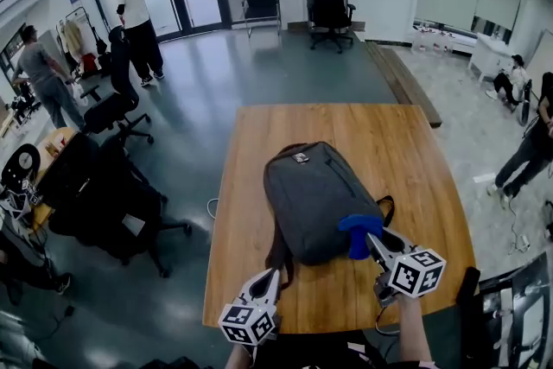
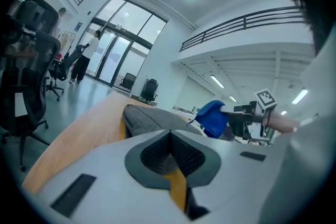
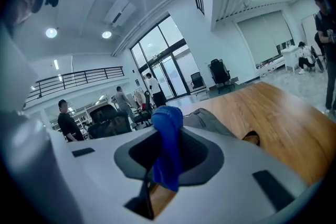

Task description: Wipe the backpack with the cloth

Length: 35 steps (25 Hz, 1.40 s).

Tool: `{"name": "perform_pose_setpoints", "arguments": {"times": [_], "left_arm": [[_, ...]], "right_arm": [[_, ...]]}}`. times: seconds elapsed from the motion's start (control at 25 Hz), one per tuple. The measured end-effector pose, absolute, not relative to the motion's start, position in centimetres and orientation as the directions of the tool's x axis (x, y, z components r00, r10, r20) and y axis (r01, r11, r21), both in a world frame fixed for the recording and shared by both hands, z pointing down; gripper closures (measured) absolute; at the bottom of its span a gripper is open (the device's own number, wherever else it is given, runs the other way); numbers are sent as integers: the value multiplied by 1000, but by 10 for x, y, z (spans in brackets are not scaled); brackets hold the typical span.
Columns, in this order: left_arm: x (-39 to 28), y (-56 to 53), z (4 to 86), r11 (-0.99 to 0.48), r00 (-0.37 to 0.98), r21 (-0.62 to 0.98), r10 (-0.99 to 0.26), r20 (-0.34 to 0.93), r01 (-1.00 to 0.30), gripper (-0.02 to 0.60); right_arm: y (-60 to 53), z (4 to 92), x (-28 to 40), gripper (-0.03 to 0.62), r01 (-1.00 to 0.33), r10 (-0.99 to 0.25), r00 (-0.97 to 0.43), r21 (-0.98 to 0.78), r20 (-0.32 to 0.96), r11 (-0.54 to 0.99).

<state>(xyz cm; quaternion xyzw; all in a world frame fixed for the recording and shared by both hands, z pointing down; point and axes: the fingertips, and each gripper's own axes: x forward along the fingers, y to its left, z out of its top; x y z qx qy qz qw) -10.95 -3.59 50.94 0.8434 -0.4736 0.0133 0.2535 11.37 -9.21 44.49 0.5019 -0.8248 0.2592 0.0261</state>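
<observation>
A dark grey backpack (image 1: 315,199) lies flat on the wooden table (image 1: 380,134). My right gripper (image 1: 370,239) is shut on a blue cloth (image 1: 359,231), held at the backpack's near right corner. The right gripper view has the cloth (image 3: 168,147) bunched between the jaws, with the backpack (image 3: 210,120) just beyond. My left gripper (image 1: 273,276) hovers at the table's near edge, left of the backpack's bottom, jaws closed with nothing in them. In the left gripper view the backpack (image 2: 152,119) lies ahead and the blue cloth (image 2: 212,117) shows at right.
Black office chairs (image 1: 108,194) stand left of the table. Several people (image 1: 134,17) are about the room, two at the far left and two at the right edge. A black strap (image 1: 386,207) sticks out from the backpack's right side.
</observation>
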Motion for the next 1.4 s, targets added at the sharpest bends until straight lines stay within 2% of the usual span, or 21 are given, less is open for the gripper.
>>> {"name": "perform_pose_setpoints", "arguments": {"times": [0.28, 0.8, 1.4], "left_arm": [[-70, 10, 490, -412, 522, 394, -820, 232, -822, 583], [43, 119, 495, -362, 480, 423, -850, 217, -831, 583], [36, 185, 480, -339, 440, 369, -866, 236, -865, 583]], "right_arm": [[-28, 463, 137, 508, -830, -790, -523, -403, 320, 386], [82, 466, 191, 508, -755, -694, -646, -400, 318, 519], [147, 477, 166, 508, -696, -629, -712, -433, 313, 573]]}}
